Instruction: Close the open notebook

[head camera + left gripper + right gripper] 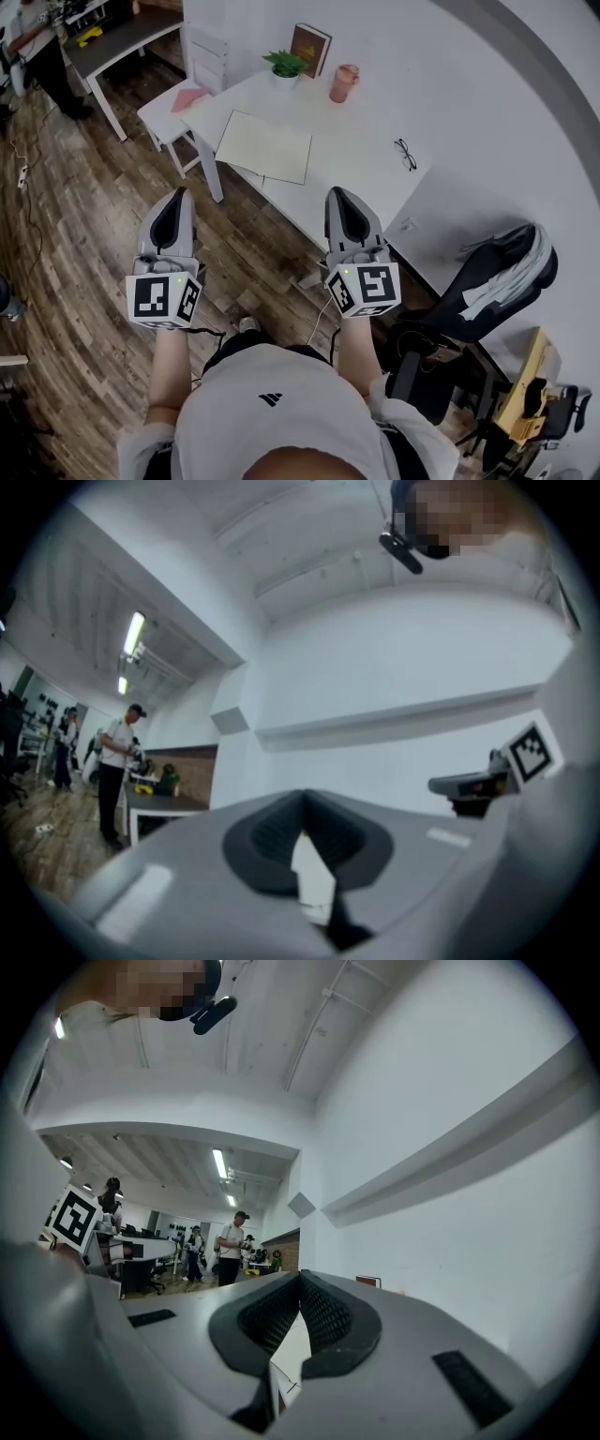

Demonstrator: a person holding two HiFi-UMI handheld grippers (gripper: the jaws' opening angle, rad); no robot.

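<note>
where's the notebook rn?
Head view: the notebook lies open on the white table, just below the potted plant and left of the glasses.

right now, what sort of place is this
Likely a shared office or lab workspace: a white desk with an open notebook, a black office chair beside it, and people standing farther back under ceiling strip lights.

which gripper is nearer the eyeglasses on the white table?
Right. In the head view the right gripper sits below-left of the eyeglasses; the left gripper is much farther left, past the open notebook.
</note>
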